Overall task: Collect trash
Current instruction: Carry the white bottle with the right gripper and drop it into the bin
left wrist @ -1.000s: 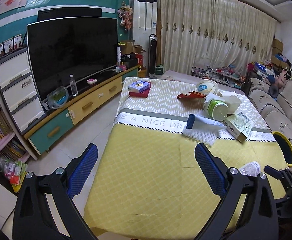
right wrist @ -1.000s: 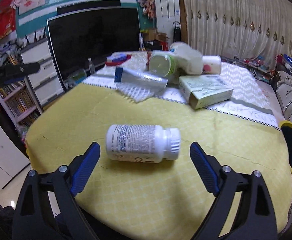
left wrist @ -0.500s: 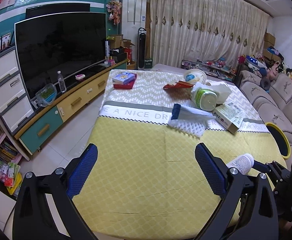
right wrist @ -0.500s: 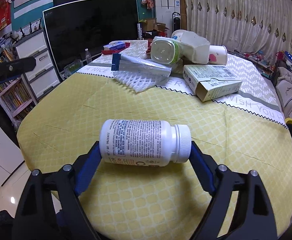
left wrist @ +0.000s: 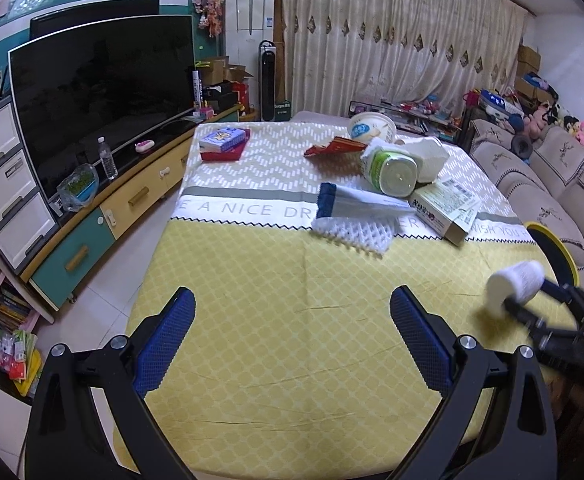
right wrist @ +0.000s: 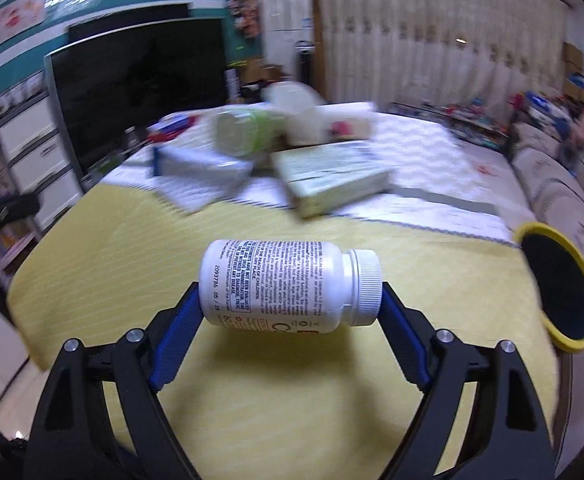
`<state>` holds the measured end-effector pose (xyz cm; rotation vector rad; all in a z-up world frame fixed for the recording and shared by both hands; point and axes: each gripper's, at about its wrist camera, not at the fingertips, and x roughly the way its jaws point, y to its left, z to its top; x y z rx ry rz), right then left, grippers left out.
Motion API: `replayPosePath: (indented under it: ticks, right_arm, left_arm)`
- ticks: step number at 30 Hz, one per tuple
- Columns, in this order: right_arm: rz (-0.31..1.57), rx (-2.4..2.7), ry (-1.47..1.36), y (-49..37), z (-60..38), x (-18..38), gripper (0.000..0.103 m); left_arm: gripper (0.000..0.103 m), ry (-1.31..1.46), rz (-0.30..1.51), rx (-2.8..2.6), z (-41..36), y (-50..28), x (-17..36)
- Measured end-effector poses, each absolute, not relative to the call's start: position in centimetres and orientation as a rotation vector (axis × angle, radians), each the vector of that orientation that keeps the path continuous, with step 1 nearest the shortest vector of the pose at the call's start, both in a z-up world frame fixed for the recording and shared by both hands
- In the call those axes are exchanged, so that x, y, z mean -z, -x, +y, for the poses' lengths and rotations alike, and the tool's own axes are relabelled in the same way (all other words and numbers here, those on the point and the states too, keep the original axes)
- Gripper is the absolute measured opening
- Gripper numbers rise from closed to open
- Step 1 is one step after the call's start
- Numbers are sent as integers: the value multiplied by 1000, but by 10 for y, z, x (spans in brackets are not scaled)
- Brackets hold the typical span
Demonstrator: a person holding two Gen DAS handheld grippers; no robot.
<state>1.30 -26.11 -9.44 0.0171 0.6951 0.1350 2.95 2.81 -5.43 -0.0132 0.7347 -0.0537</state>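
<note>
Two grippers: both in view, one on each side of the table.
Right gripper: clamped end to end on a white pill bottle; one blue pad on the bottle's base, the other on its ribbed cap. Jaws stand wide because the bottle is gripped along its length.
Pill bottle: lies crosswise between the right fingers, cap to the right, printed label facing up. It hangs above the yellow tablecloth, with its shadow on the cloth underneath. In the left wrist view the same bottle shows at the right edge of the table, blurred.
Left gripper: jaws wide apart, nothing between the blue pads; only bare yellow cloth in the gap, over the near end of the table.
Bin: round dark opening with a yellow rim, at the right edge of the table, beside the sofa.
Remaining trash, far half of table: white foam netting with a blue-ended plastic wrapper on it; a green and white carton just to the right; a green-labelled tub on its side; a crumpled white container behind it; a red wrapper; a white bowl farthest off.
Far left corner of table: a blue box on a red one.
Surroundings: large dark television on a low cabinet to the left; curtains along the far wall.
Picture quality: right wrist view is blurred beyond the bottle.
</note>
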Motion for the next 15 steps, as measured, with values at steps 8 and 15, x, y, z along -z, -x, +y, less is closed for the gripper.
replayPosePath:
  ticks: [8,15]
  right_arm:
    - [657,170,-112,-19,-380,85,81]
    - [674,395,-138,-41,-474,94,81]
  left_arm:
    - [97,5,767,94,4,-45,68]
    - [97,-18,813,161,-33,-68,81]
